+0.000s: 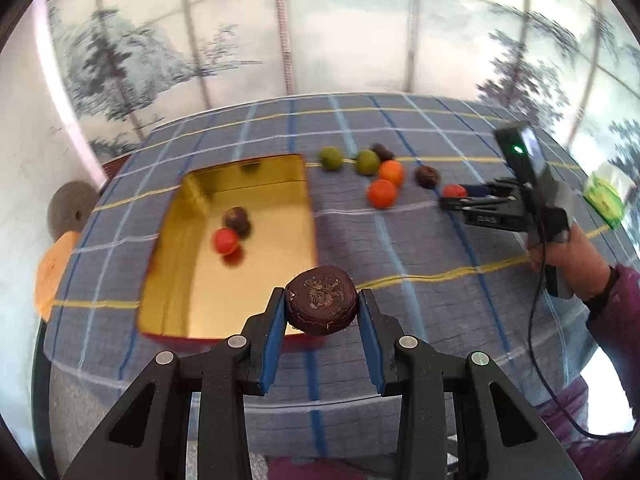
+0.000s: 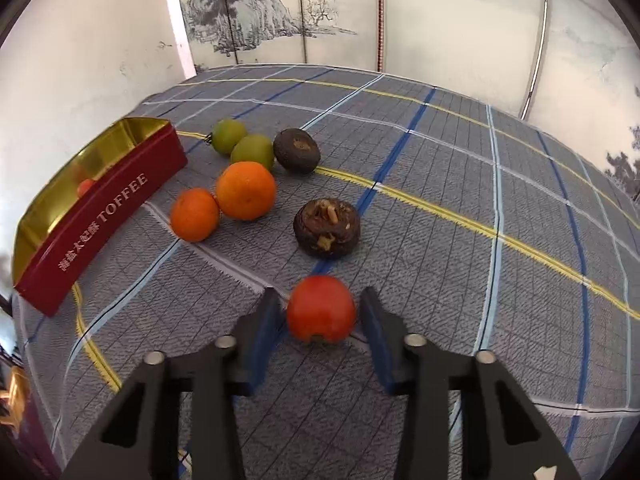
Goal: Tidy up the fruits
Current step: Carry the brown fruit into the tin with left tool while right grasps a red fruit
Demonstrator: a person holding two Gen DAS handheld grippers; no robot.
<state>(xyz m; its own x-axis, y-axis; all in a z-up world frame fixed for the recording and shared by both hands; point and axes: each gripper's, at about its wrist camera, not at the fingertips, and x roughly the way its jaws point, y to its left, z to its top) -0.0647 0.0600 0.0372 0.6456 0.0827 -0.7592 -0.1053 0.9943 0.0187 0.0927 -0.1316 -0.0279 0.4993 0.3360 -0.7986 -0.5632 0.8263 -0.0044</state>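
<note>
While the gold-lined tin (image 1: pixel 168 312) at left already holds two fruits, the left gripper (image 1: pixel 322 304) clamps a dark water chestnut (image 1: pixel 322 300) just over its near corner; it looks hard, light and rough-skinned, so a grip across its flat sides should hold. Rightward, the right gripper (image 2: pixel 322 312) pinches a small red fruit (image 2: pixel 321 308) on the checked cloth (image 2: pixel 480 280); smooth, likely soft, it wants gentle pressure across its widest part.
</note>
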